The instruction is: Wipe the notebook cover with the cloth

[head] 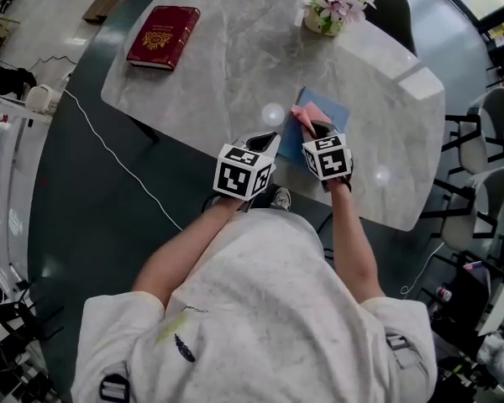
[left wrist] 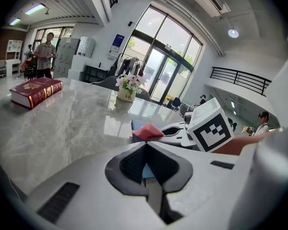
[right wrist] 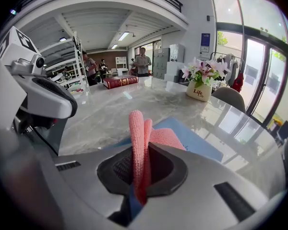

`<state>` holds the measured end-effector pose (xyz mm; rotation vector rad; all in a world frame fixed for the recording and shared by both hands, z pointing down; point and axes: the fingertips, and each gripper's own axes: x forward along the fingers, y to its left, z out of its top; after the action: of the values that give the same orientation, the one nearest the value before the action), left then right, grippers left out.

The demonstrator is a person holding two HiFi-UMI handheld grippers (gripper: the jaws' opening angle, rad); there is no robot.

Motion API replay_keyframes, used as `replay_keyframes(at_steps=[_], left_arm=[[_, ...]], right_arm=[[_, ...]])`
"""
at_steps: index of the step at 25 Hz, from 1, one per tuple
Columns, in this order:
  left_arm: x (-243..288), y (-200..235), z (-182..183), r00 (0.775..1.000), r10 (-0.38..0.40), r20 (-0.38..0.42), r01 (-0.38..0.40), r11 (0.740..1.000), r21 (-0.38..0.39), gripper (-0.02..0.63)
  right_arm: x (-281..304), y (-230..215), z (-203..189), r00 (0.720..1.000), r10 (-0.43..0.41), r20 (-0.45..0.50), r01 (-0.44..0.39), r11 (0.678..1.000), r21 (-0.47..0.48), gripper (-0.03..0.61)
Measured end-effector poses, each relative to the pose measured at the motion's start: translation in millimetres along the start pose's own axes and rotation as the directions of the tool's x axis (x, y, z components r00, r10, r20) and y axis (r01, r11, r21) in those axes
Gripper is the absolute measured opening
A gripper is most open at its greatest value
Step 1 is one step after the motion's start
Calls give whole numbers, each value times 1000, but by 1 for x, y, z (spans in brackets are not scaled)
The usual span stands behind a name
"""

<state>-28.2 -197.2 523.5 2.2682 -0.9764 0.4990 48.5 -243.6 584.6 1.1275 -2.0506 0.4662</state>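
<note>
A blue notebook (head: 333,111) lies on the marble table (head: 218,82) near its front edge. A pink cloth (head: 301,117) rests on the notebook's near left part. My right gripper (head: 317,129) is shut on the cloth (right wrist: 138,133), which stands folded between its jaws above the blue cover (right wrist: 194,142). My left gripper (head: 265,141) sits just left of the notebook with its jaws closed, and a sliver of blue shows between them (left wrist: 146,145). In the left gripper view the cloth (left wrist: 148,131) and the right gripper's marker cube (left wrist: 210,126) are close ahead.
A red hardback book (head: 163,36) lies at the table's far left. A small pot of flowers (head: 328,11) stands at the far edge, a dark chair (head: 395,7) behind it. More chairs (head: 487,141) stand at the right. A white cable (head: 118,158) runs over the floor.
</note>
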Motion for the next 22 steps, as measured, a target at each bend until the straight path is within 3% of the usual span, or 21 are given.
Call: replay_keyframes(at_steps=[22], left_arm=[[-31,-22,-27,987,-158,-44,161,983,88,8]], right_arm=[[-33,70,-37,999,-43,-26,44,997,64,15]])
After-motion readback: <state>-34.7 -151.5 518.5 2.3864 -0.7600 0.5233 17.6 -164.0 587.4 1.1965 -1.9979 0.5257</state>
